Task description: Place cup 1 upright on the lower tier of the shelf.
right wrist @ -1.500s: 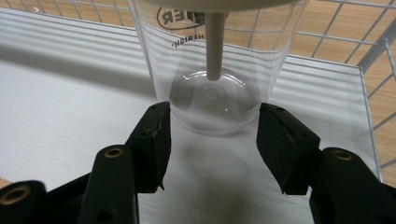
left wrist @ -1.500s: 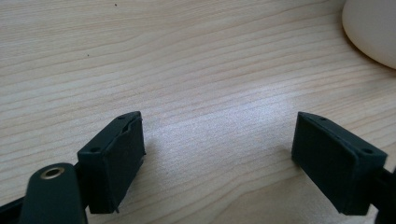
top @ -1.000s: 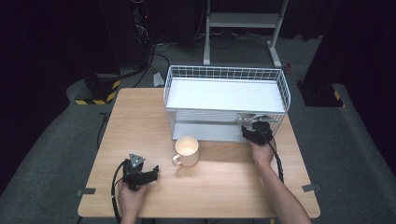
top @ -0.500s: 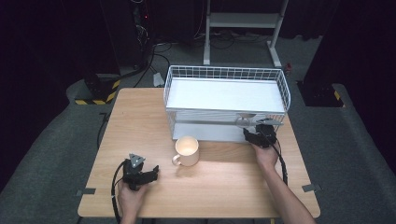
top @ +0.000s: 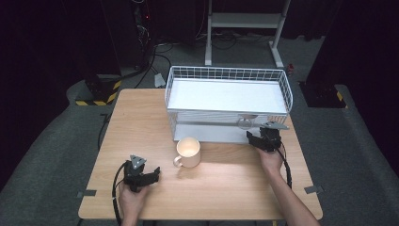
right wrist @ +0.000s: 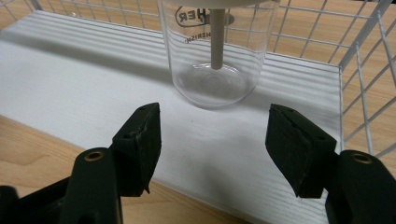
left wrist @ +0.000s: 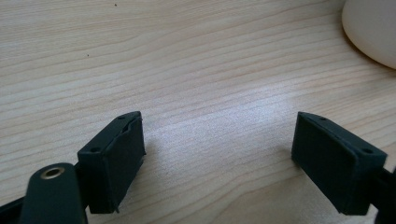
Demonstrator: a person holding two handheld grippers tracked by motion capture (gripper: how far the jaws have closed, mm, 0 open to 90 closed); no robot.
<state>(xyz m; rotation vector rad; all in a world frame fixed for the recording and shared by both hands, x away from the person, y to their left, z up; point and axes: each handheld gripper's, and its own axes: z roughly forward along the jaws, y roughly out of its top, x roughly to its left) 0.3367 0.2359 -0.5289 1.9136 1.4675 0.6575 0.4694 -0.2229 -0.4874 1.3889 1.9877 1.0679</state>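
Right gripper view: glass jar (right wrist: 215,51) lettered "HER", clear of the just-opening, spread right tool (right wrist: 212,149).

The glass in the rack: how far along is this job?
Looks done: the clear glass sits in the white wire rack, free of the right gripper, whose jaws have just been opening with nothing between them. In hand: nothing; the left gripper rests open on the table. Probably left: the cream mug, standing outside the rack.
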